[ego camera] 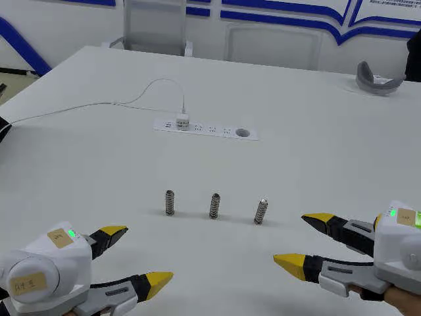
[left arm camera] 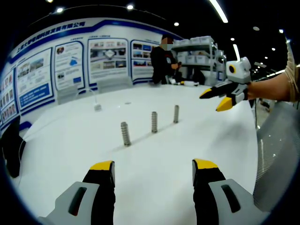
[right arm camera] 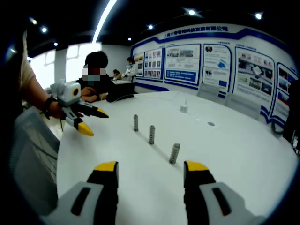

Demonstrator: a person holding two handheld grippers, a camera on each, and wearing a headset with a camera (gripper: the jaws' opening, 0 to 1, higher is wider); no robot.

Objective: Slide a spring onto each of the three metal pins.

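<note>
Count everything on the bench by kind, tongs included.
Pins with springs: 3
Power strip: 1
Plugged-in charger: 1
Grey curved object: 1
Tongs: 2, left tongs and right tongs
Total: 8

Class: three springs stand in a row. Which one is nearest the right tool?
The right-end spring in the head view. It stands closest ahead of the right tool; the middle spring and left-end spring sit farther left.

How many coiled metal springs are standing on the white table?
3, in one row: the left spring, the middle spring, the right spring. None looks hidden.
</note>
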